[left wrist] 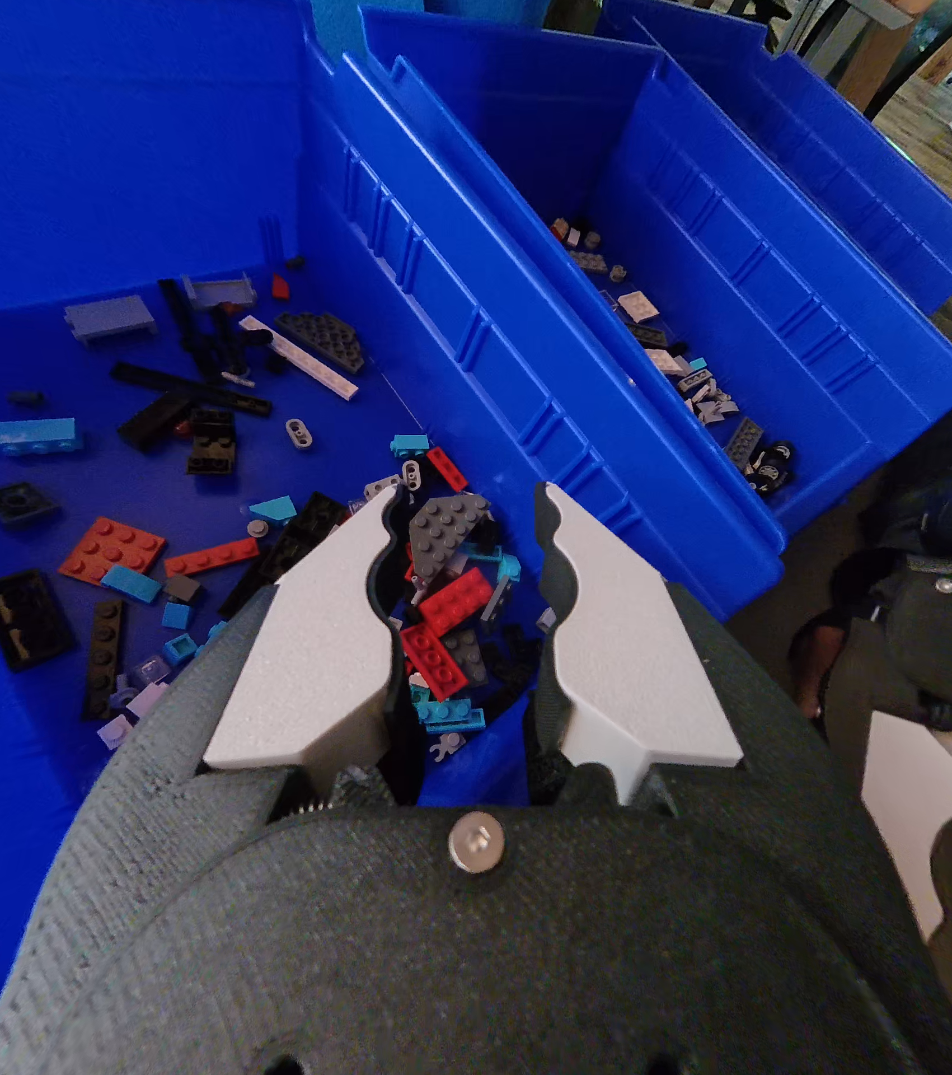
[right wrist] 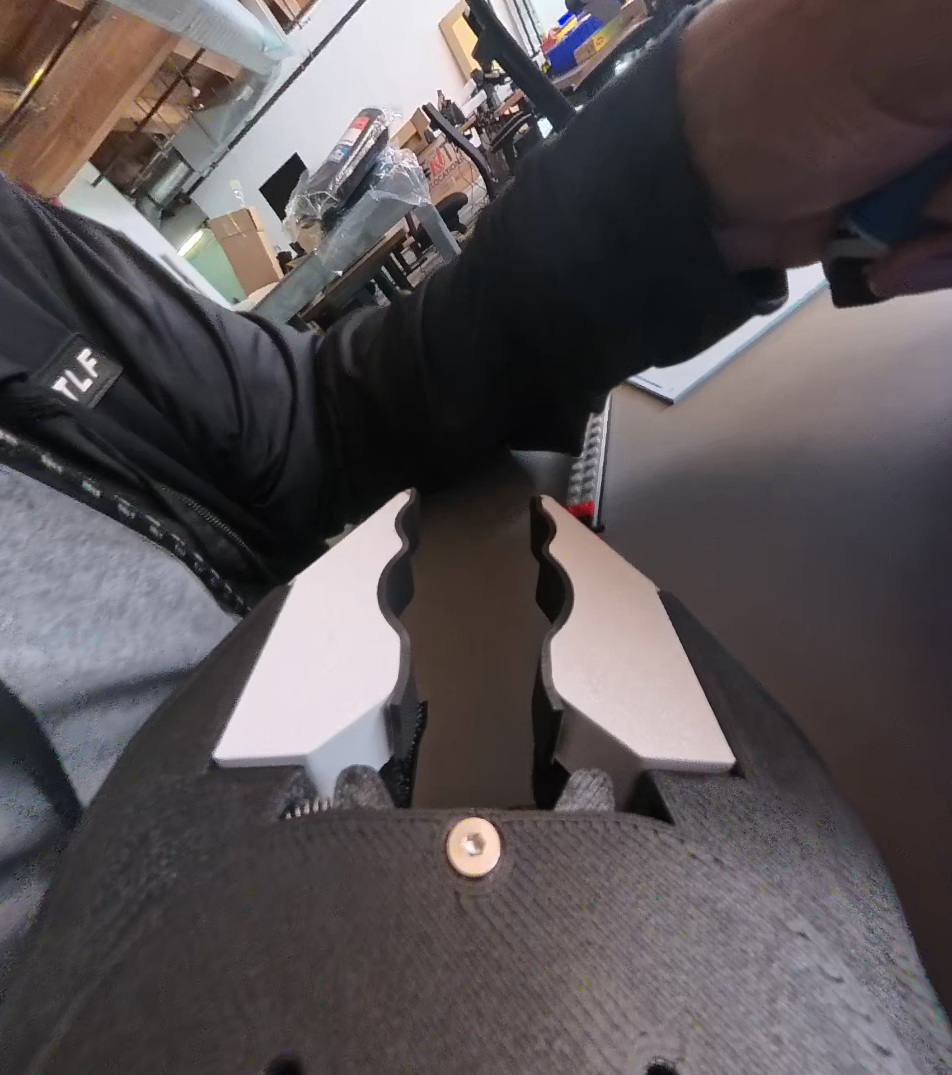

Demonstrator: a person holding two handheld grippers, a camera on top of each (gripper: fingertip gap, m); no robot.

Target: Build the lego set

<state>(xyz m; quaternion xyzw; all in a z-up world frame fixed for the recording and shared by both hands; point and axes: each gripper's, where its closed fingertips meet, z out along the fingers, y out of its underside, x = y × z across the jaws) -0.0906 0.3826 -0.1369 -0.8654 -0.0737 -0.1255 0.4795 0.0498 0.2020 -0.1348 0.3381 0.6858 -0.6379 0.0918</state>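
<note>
Both sets of jaws stand apart w/ nothing between them. We hold the left gripper (left wrist: 467,494) over the big blue bin (left wrist: 113,174), fingers gapped wide and empty; the right gripper (right wrist: 473,500) is likewise parted, gripping nothing, aimed low toward a dark sleeve (right wrist: 462,291) and a workshop bkgd, no bricks in its view.

Lego parts lie loose on the bin floor. Densest heap sits frame centre in the left wrist view, seen straight through the gap btwn our fingers: a dark grey wedge plate (left wrist: 447,532), below it a red 2-wide plate (left wrist: 456,599), and a second red plate (left wrist: 432,660) lower still. More bits scatter to the left of frame, e.g. a red square plate (left wrist: 113,550) and a long white plate (left wrist: 299,358) upper centre. A second blue bin (left wrist: 752,262) at upper right holds small grey parts, well apart.

Key relation, as we judge it: the heap lies dead ahead of the left jaws, so left is the nearer gripper by far. The red 2-wide plate's long axis runs diagonal, lower left to upper right, so the jaws likely need some roll to close across its short side. Crowded neighbours touch it, so a clean pinch may snag extras.
</note>
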